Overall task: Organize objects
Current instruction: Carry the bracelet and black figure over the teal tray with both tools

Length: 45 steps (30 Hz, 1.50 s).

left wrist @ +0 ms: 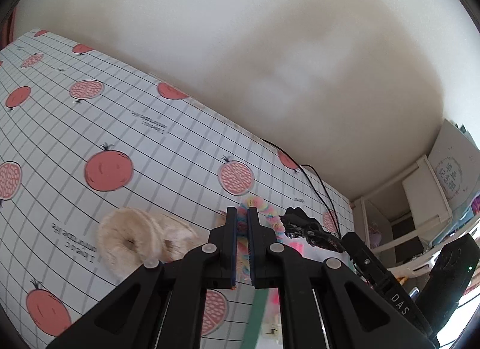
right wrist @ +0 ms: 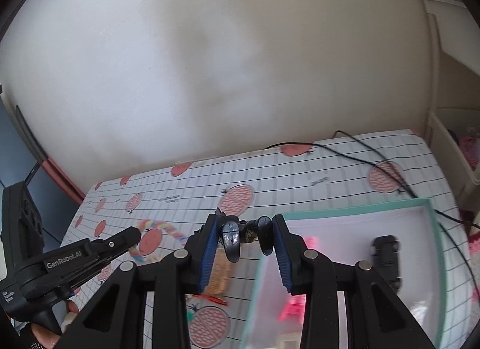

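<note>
Plush rainbow scrunchie (left wrist: 243, 230) sits clamped in our left gripper (left wrist: 242, 223) above the tablecloth, soft, light and squashy, while our right gripper (right wrist: 246, 236) pinches the stiff black hair claw (right wrist: 240, 236) near the tray (right wrist: 432, 217).

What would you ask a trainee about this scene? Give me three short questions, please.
1. True or false: the left tool grips the pastel rainbow fuzzy hair tie.
2. What does the right tool hold? A) black plastic hair claw B) red apple C) metal spoon
3. Fill in: the shallow white tray has a ___ rim.
Key: 1 true; 2 A; 3 green.
</note>
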Each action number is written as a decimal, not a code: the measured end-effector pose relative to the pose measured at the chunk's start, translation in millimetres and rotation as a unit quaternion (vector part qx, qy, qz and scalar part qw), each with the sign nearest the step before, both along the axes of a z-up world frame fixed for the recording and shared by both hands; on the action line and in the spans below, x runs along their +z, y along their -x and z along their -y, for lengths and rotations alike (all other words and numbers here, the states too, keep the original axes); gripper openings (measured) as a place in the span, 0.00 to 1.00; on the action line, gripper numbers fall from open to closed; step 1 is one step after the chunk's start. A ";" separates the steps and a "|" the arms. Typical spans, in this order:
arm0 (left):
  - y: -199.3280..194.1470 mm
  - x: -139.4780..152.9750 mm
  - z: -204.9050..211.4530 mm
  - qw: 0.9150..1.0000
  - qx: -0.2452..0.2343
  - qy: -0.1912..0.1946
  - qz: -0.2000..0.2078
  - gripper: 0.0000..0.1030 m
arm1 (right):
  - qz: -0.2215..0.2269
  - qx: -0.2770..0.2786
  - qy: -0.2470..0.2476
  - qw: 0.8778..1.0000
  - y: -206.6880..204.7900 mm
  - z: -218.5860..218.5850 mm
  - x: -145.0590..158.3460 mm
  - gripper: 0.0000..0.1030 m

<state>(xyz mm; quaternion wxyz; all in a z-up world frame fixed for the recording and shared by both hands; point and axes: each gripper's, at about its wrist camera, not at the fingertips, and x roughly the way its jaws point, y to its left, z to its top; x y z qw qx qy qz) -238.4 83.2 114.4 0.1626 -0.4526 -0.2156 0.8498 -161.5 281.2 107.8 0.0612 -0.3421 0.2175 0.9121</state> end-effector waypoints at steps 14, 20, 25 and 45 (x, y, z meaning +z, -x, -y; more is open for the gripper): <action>-26.8 -8.0 -80.9 0.997 -0.078 0.005 0.005 0.06 | 0.028 -0.103 -0.023 0.994 -62.0 -89.6 -3.9 0.37; -35.4 -19.7 -109.4 0.994 -0.104 0.019 0.012 0.06 | 0.049 -0.153 -0.034 0.986 -78.3 -114.4 -12.4 0.37; -38.0 -34.8 -126.0 0.992 -0.119 0.032 0.026 0.06 | 0.072 -0.176 -0.031 0.981 -82.1 -124.1 -26.5 0.37; -51.1 -68.0 -154.3 0.979 -0.174 0.094 0.049 0.06 | 0.196 -0.092 -0.049 0.975 -70.3 -101.3 -70.4 0.36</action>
